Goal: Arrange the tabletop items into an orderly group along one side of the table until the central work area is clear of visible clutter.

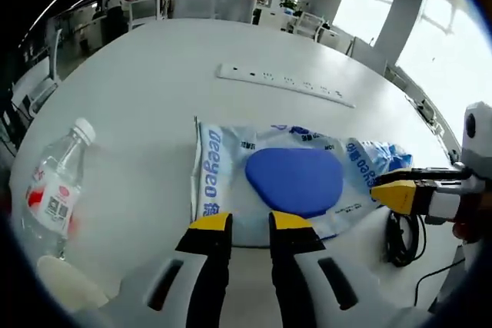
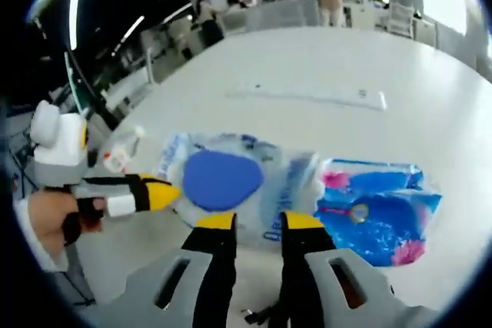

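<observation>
Left gripper (image 1: pixel 250 222): jaws parted by a narrow gap, nothing between them, tips at the near edge of the wipes pack (image 1: pixel 231 182).
Wipes pack: flat on the white table (image 1: pixel 154 90), just ahead of both grippers; blue oval lid (image 1: pixel 294 180) facing up.
Right gripper (image 2: pixel 258 222): jaws slightly apart, empty, tips over the same pack's near edge; seen entering the left gripper view from the right, yellow tip touching the pack's end.
Blue printed packet (image 2: pixel 380 217): right of the right gripper, beside the wipes pack.
Water bottle (image 1: pixel 54 186): lying tilted, well left of the left gripper.
Power strip (image 1: pixel 284 84): beyond the pack, farther across the table.
Black cable (image 1: pixel 401 236): near the table edge, right of the left gripper.
</observation>
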